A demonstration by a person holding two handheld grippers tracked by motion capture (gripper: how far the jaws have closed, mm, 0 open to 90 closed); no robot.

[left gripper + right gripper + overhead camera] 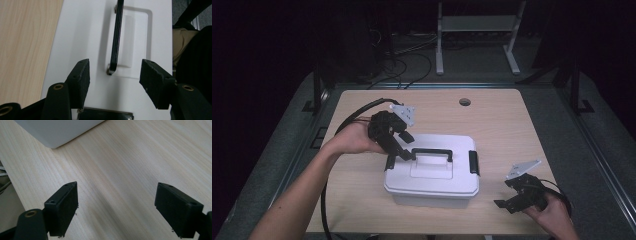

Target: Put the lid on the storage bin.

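Note:
A white plastic box (432,180) with a black carry handle (432,152) and black side latches stands in the middle of the table. My left gripper (399,156) hovers at the box's left end, just above the lid, pointing along the handle. In the left gripper view the left gripper (113,67) is open over the white lid (82,37), with the near end of the handle (116,42) lying beyond the gap and untouched. A black latch (105,115) sits right under the jaws. My right gripper (506,199) is open above bare wood at the front right, and the right gripper (116,192) holds nothing.
The wooden table (502,130) has a cable hole (465,102) at the back. A corner of the box (57,132) lies ahead of the right gripper. The table's front edge (12,187) is close on its left. A black cable (357,112) trails from the left gripper.

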